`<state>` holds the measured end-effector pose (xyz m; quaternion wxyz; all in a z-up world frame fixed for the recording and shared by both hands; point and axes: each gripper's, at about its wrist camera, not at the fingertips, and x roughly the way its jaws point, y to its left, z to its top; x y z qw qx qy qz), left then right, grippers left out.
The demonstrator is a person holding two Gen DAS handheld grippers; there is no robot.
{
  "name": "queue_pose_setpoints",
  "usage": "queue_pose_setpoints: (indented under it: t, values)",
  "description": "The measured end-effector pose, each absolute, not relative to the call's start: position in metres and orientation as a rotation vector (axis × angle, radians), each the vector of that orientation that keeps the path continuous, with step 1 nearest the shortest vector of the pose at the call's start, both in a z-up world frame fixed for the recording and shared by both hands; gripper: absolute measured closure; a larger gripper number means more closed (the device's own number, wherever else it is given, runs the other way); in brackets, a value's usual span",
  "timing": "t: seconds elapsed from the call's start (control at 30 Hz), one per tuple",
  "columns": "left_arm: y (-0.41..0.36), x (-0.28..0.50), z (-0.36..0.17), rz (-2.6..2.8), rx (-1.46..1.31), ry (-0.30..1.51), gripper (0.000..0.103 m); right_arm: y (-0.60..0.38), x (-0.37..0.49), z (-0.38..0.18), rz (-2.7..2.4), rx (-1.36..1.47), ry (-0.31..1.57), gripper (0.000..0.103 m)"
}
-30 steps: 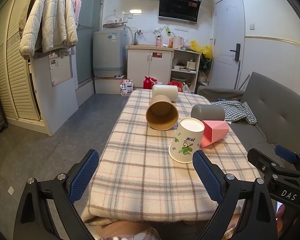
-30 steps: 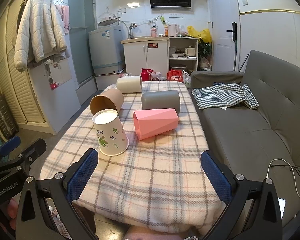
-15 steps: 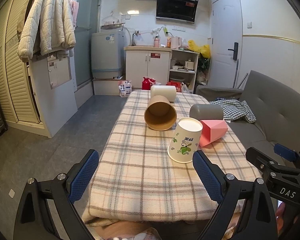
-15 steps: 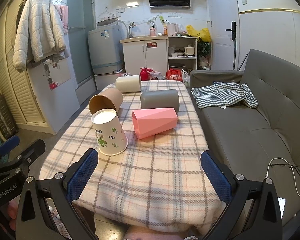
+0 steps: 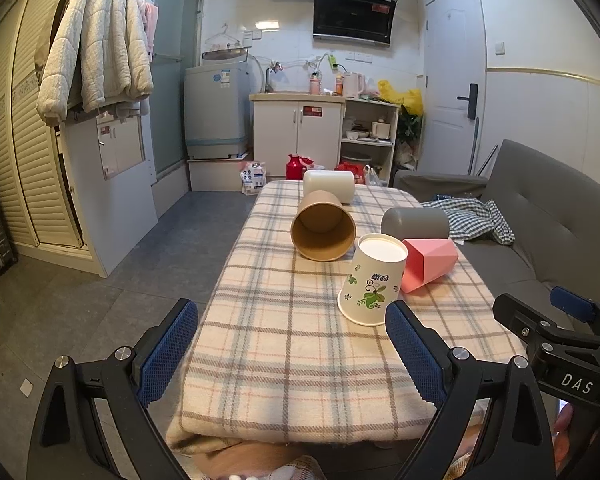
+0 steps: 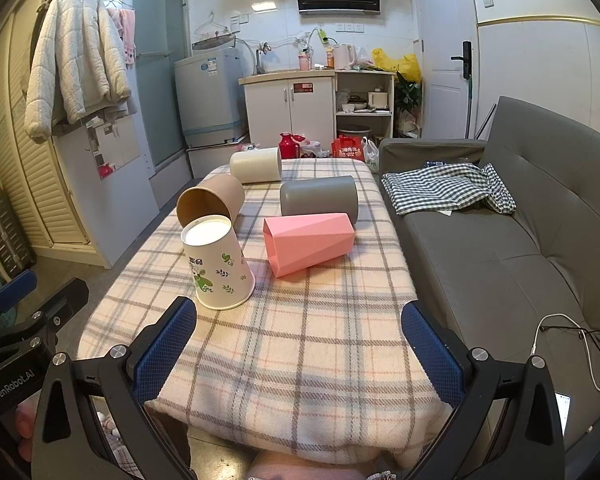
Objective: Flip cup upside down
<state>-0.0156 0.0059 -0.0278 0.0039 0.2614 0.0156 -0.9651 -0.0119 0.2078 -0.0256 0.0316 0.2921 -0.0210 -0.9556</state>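
A white paper cup with green prints point(image 5: 371, 280) point(image 6: 216, 264) stands upside down on the plaid tablecloth point(image 5: 284, 344) point(image 6: 312, 344). Behind it lie a brown paper cup point(image 5: 323, 226) point(image 6: 210, 201), a pink faceted cup point(image 5: 428, 264) point(image 6: 308, 245), a grey cup point(image 5: 415, 223) point(image 6: 319, 201) and a cream cup point(image 5: 329, 186) point(image 6: 256, 165), all on their sides. My left gripper point(image 5: 292, 354) is open and empty at the table's near end. My right gripper point(image 6: 298, 350) is open and empty, also short of the cups.
A grey sofa point(image 6: 500, 248) with a checked cloth point(image 6: 448, 190) runs along the table's right side. Open floor point(image 5: 140, 264) lies to the left. Cabinets and a washing machine point(image 5: 216, 108) stand at the far wall. A cable point(image 6: 572, 340) lies on the sofa.
Both grippers stay open and nearly still; the view drifts slightly. The cups have not moved.
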Motion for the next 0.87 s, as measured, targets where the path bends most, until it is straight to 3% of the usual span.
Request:
queue_pose_setpoints:
  t: [0.87]
  values:
    - [0.0070,-0.0150,-0.0310,-3.016,0.816,0.041,0.006,0.2085,-0.0121,-0.0255,-2.943,0.901,-0.066,0.000]
